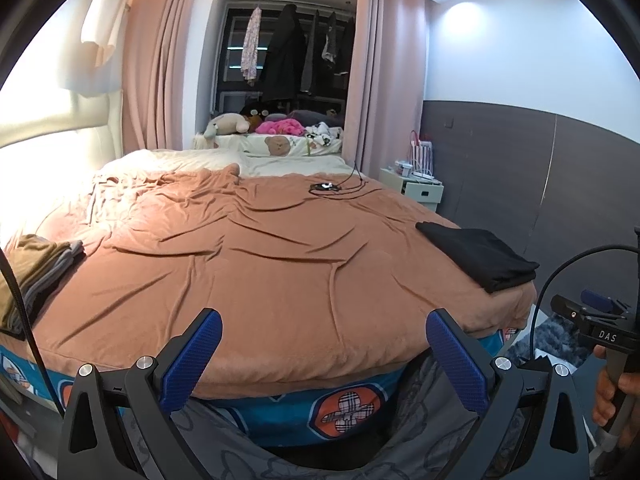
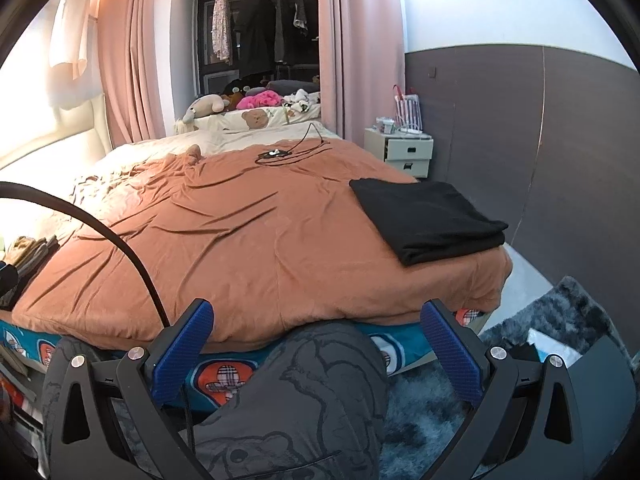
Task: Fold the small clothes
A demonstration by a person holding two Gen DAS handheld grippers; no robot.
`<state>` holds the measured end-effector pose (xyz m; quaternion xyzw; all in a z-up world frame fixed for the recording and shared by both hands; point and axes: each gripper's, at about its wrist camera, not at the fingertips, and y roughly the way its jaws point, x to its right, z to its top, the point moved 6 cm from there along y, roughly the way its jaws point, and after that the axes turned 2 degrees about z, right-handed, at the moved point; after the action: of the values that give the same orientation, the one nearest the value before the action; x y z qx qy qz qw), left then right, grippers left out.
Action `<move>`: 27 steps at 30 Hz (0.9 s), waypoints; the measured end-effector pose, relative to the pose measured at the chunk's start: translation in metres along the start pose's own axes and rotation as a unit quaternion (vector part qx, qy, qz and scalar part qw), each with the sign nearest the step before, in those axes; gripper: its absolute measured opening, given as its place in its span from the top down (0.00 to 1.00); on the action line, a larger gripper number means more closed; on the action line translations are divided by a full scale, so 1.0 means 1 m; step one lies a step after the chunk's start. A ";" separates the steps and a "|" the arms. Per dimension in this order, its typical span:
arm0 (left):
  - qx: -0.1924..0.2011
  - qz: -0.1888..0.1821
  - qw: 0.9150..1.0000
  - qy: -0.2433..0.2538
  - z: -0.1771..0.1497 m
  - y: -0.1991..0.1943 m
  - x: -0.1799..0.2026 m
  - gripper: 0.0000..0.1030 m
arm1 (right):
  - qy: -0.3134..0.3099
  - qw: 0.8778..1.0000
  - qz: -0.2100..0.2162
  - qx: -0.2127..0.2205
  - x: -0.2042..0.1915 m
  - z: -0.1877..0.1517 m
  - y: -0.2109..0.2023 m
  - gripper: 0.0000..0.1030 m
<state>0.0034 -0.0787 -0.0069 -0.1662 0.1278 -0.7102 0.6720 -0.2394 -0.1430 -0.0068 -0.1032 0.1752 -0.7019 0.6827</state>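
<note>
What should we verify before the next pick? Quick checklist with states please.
1. Left tongs open, empty: ok.
2. Right tongs open, empty: ok.
3. Folded black garment lying flat near the bed's right edge: ok.
4. Pile of clothes at left edge, next item identifiable: cannot tell.
5. Centre of brown blanket free for folding: ok, though wrinkled.
6. Black cable far back, away from the work area: ok.

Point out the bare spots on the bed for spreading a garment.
Free: the rumpled brown blanket between the folded black garment and the olive-grey clothes stack. Crowded: the far end, with black cables and plush toys.
</note>
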 end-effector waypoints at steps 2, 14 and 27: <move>0.000 0.000 1.000 0.000 0.000 0.000 0.000 0.00 | 0.002 1.000 0.000 -0.001 0.001 0.000 0.000 0.00; 0.001 0.000 1.000 -0.002 -0.001 0.000 -0.001 0.00 | 0.003 1.000 -0.001 -0.002 0.002 0.003 -0.005 0.00; 0.001 0.003 1.000 -0.007 -0.003 -0.001 -0.004 0.00 | 0.001 1.000 -0.001 -0.003 0.006 0.003 -0.002 0.00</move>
<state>0.0017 -0.0747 -0.0090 -0.1701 0.1233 -0.7071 0.6752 -0.2407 -0.1495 -0.0033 -0.1041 0.1780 -0.7019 0.6818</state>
